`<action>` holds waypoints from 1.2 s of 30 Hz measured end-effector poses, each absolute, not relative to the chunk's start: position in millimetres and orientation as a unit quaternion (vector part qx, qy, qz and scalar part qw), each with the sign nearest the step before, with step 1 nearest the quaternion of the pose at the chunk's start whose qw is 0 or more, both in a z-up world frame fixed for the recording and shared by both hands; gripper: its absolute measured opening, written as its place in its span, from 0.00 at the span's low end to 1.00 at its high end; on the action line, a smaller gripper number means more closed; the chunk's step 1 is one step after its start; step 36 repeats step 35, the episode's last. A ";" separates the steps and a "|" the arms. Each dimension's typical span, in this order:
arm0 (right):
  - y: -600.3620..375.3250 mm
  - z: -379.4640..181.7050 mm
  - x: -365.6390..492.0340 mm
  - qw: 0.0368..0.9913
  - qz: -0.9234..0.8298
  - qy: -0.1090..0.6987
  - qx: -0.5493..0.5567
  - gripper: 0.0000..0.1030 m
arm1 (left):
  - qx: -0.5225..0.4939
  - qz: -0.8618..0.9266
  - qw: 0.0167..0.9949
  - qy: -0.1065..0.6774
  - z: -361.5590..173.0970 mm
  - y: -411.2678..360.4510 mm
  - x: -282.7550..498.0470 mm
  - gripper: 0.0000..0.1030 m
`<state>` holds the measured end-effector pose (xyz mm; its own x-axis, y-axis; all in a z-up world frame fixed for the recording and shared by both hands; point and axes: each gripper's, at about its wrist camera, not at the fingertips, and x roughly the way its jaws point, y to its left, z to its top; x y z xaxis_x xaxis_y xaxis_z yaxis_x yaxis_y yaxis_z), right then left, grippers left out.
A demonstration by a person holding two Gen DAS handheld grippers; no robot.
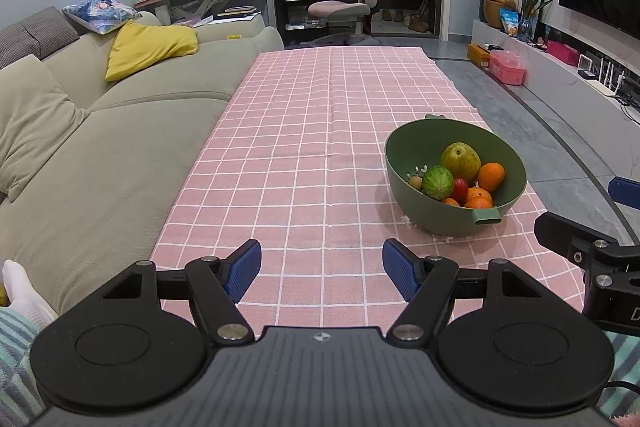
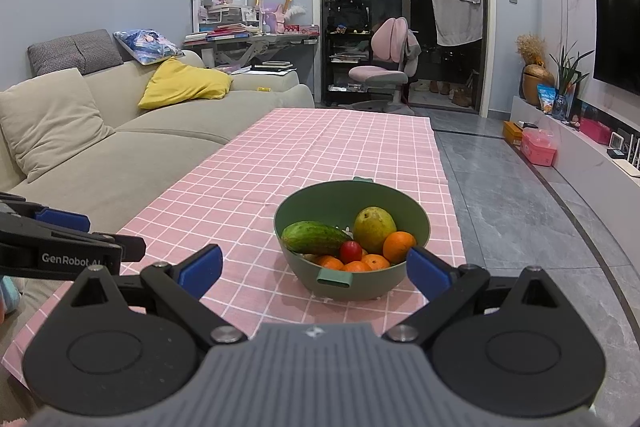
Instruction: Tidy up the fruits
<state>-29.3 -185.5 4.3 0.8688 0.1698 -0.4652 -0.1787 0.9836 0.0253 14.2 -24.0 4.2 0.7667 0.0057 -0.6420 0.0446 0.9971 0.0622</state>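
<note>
Two blue-padded fingers of the left gripper [image 1: 322, 273] stand spread wide at the bottom of the left wrist view, holding nothing, above the pink checked tablecloth [image 1: 304, 131]; the green bowl [image 1: 404, 171] of fruit sits right of centre, the grey sofa [image 1: 120, 131] at left. In the right wrist view, the right gripper [image 2: 314, 271] also gapes empty, the bowl [image 2: 320, 207] just beyond its fingers holding a cucumber [image 2: 316, 237], pear [image 2: 374, 229] and oranges [image 2: 399, 246].

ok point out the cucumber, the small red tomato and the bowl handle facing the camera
cucumber [image 2: 316, 238]: right wrist view, middle of its green side
small red tomato [image 2: 351, 250]: right wrist view, centre of its skin
bowl handle [image 2: 334, 277]: right wrist view, front face of the near tab
</note>
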 end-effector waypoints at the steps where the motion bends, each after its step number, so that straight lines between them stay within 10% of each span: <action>1: -185.5 4.3 -29.2 0.967 0.090 0.240 -0.010 0.92 | 0.037 -0.010 0.939 0.342 4.4 -24.0 14.2 0.79; 36: -183.9 5.3 -29.7 0.966 0.091 0.241 -0.010 0.92 | 0.043 -0.006 0.945 0.326 13.1 -22.8 10.3 0.79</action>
